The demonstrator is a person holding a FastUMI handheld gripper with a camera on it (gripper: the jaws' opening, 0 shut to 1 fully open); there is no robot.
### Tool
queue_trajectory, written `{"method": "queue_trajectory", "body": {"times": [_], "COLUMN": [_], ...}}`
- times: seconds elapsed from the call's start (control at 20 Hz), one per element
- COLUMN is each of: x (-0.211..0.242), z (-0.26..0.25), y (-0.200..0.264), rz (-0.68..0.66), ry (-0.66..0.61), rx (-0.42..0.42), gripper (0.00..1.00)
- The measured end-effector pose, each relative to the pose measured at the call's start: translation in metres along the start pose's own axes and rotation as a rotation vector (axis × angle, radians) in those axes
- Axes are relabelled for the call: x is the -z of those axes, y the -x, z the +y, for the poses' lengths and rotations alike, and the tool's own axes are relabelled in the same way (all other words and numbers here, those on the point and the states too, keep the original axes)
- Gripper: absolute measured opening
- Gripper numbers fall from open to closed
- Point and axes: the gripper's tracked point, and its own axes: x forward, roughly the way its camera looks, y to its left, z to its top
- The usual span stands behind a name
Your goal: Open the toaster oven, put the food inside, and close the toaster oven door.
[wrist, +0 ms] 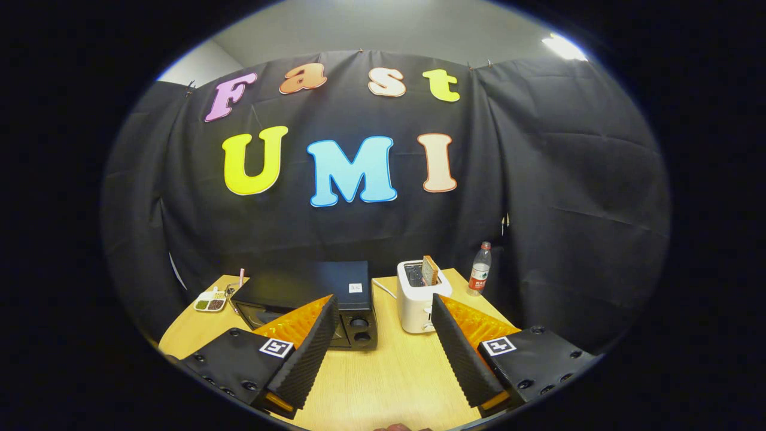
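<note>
the gripper (383,347) hangs wide open, holding nothing, above the table (383,383). the toaster oven (311,299) stands beyond the left finger (door looks shut). any approach should come square at its front.

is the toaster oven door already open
No, the black toaster oven has its door shut against its front, and the gripper hangs back over the table with jaws open and empty.
</note>
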Motion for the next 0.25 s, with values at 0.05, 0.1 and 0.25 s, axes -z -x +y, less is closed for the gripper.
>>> {"method": "queue_trajectory", "body": {"times": [0.05, 0.1, 0.25], "x": [0.0015, 0.0023, 0.0018], "z": [0.0021, 0.0038, 0.0106], "y": [-0.0017, -0.0032, -0.0074], "rz": [0.01, 0.014, 0.023], "ry": [-0.004, -0.009, -0.013], "rx": [-0.004, -0.01, -0.025], "gripper": [0.98, 0.98, 0.99]}}
